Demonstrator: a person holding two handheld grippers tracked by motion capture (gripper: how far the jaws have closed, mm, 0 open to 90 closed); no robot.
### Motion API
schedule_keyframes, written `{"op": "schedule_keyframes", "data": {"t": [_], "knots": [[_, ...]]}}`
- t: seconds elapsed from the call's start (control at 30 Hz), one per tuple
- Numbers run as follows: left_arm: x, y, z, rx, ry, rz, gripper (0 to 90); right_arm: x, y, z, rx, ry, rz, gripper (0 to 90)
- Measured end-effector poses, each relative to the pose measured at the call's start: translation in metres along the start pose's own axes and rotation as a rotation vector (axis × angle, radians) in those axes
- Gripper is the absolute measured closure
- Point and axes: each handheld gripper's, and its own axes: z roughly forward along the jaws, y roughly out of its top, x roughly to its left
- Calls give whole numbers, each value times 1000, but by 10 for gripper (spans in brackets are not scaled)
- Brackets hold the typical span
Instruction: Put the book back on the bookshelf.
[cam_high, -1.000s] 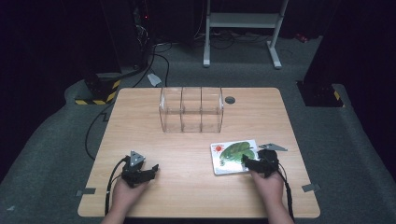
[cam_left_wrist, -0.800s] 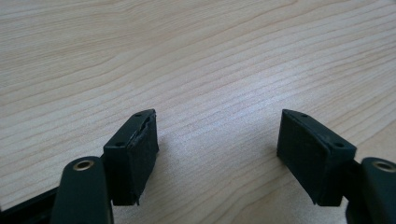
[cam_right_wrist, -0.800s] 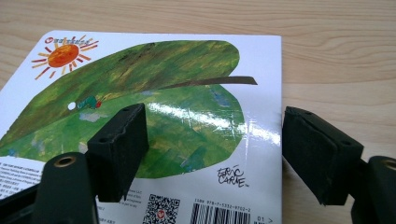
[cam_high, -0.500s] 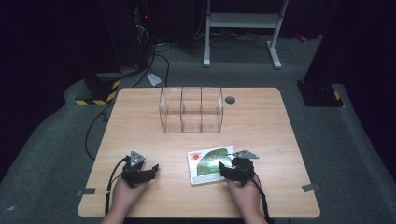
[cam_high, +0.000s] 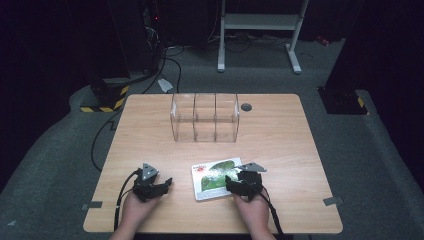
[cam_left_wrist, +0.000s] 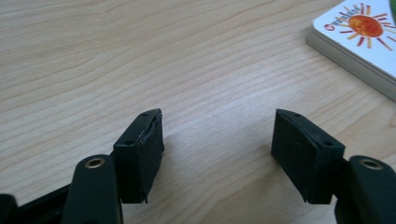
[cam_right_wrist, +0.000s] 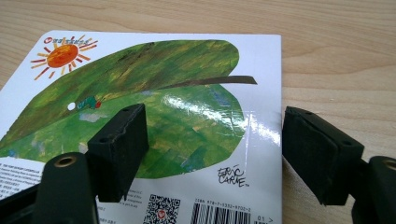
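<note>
Your right gripper (cam_right_wrist: 212, 154) stands open astride the board book (cam_right_wrist: 154, 116); one pad (cam_right_wrist: 122, 149) hides part of its green leaf, and its barcode is cut off below. Your left gripper (cam_left_wrist: 217, 154), just closing a little, holds nothing. Low centre of the high view, the book lies flat.

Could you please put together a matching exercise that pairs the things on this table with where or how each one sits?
Things:
1. book
2. clear divided box
3. left gripper
4. right gripper

Places or states:
A. at the far middle of the table, standing upright
B. open, with bare wood between its jaws
C. lying flat near the front edge, back cover with a green leaf up
D. one jaw resting on the book's cover, the other off its edge

Pairs: 1-C, 2-A, 3-B, 4-D
</note>
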Motion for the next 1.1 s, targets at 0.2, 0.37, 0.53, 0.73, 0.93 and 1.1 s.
{"op": "schedule_keyframes", "data": {"t": [0.2, 0.37, 0.53, 0.73, 0.93, 1.1], "knots": [[-29, 6, -3, -36, -100, -20, 344, -2, -3, -13, -7, 1, -78, 290], [-63, 12, 0, -53, -196, -40, 336, -13, -16, -23, -19, 44, -40, 289], [-78, 15, 4, -49, -245, -66, 331, -10, -20, -21, 6, 91, -32, 250], [-73, 14, 11, -8, -234, -85, 321, -3, -22, -19, 13, 130, -39, 245], [-64, 10, 8, 3, -220, -95, 317, 11, -22, -15, 22, 155, -50, 241], [-59, 9, 6, 7, -205, -102, 284, 19, -22, -13, 21, 165, -54, 237]]}}
